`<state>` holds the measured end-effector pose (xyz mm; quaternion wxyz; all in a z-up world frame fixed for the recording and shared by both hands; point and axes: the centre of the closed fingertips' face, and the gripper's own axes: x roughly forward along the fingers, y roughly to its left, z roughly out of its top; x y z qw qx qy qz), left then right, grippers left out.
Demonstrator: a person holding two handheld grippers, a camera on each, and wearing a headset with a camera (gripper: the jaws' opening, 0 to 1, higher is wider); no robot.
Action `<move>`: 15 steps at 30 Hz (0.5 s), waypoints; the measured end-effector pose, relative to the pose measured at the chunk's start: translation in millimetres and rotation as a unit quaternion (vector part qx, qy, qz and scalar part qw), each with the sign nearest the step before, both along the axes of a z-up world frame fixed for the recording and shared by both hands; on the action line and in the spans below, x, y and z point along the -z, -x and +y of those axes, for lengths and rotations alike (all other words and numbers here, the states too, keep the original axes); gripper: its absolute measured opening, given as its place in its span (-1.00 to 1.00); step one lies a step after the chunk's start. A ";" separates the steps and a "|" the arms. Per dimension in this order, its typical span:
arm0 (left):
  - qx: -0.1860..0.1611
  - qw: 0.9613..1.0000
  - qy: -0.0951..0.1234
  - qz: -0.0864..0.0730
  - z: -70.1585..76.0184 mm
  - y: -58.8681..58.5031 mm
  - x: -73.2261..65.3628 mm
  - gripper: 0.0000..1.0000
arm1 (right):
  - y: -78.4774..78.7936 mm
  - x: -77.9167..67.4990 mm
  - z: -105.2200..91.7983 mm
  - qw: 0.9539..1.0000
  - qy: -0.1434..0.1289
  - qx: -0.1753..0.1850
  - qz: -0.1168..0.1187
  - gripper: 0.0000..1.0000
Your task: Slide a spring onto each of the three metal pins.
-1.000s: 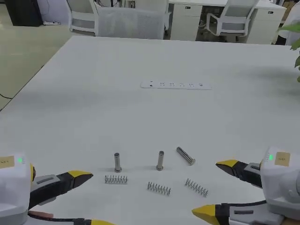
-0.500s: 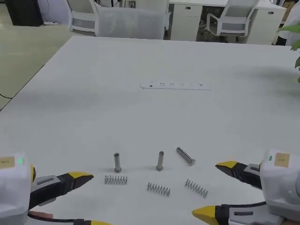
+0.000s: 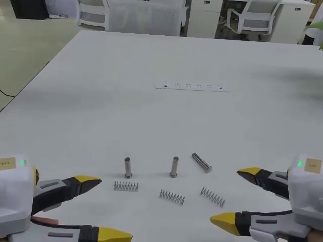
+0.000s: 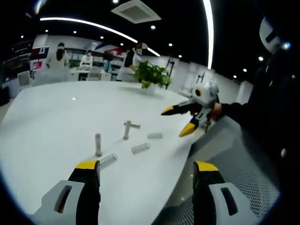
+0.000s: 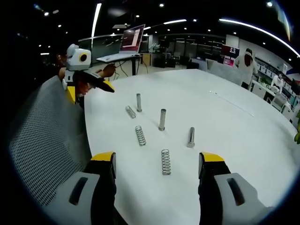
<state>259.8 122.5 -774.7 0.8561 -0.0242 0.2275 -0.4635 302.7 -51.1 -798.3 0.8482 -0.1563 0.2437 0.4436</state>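
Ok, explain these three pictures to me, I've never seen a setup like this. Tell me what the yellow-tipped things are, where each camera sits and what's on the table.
There is no robot here. A person holds a two-jaw gripper in each hand.

The head view comes from a camera on the person's head, looking down at the white table. The left gripper comes in at bottom left and the right gripper at bottom right.

The two round pictures come from a camera riding on each gripper, looking out along its own yellow-tipped jaws. Each also catches the other gripper across the table.

On the table, one pin and a second pin stand upright, and a third pin lies on its side. Three springs lie loose in front of them. A power strip sits further back.

Both grippers are open and hold nothing.
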 end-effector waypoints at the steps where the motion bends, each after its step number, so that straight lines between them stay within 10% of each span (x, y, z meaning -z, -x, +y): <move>1: 0.000 1.000 0.000 0.000 0.0 -0.1 0.2 0.56 | -0.2 0.0 -0.4 1.000 0.000 0.000 0.000 0.42; 15: -0.006 1.000 0.000 0.001 2.4 -2.2 0.5 0.54 | -16.3 -11.8 -14.2 1.000 0.014 0.009 -0.009 0.40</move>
